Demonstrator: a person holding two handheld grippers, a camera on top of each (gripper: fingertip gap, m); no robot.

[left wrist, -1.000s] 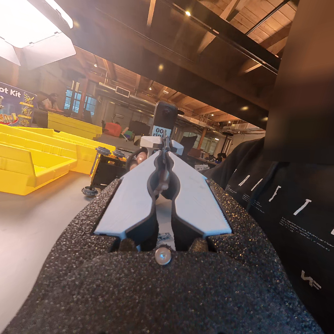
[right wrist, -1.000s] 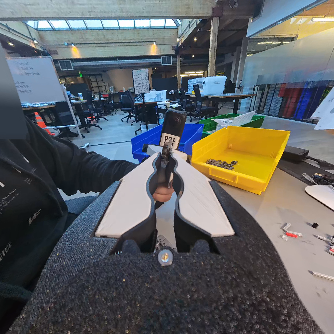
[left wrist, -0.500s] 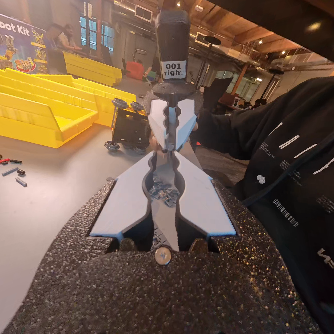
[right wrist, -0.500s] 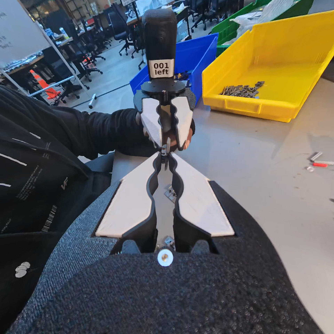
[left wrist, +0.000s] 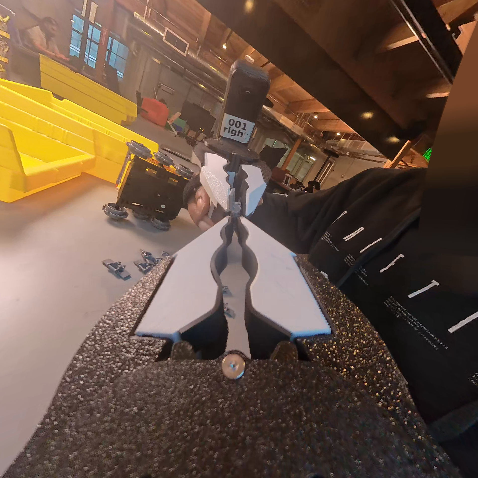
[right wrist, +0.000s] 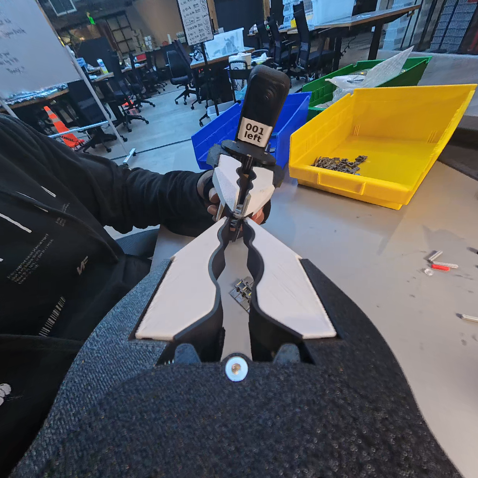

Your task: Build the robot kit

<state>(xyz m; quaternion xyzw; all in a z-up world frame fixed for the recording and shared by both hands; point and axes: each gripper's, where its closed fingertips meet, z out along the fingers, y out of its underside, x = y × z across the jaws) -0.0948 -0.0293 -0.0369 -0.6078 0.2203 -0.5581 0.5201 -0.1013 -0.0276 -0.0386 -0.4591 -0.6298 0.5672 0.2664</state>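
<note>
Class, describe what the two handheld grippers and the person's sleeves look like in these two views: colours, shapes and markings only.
The left gripper and right gripper look alike: two broad white fingers with wavy black inner edges, on a speckled black body with one silver screw. Each carries an upright black camera bearing a white label. The person wears black sleeves and a black top with white print.

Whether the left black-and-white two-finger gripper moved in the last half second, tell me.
Yes. The left gripper shifted rightward: most small grey metal clips on the table, framed between its fingers before, now lie left of them.
</note>
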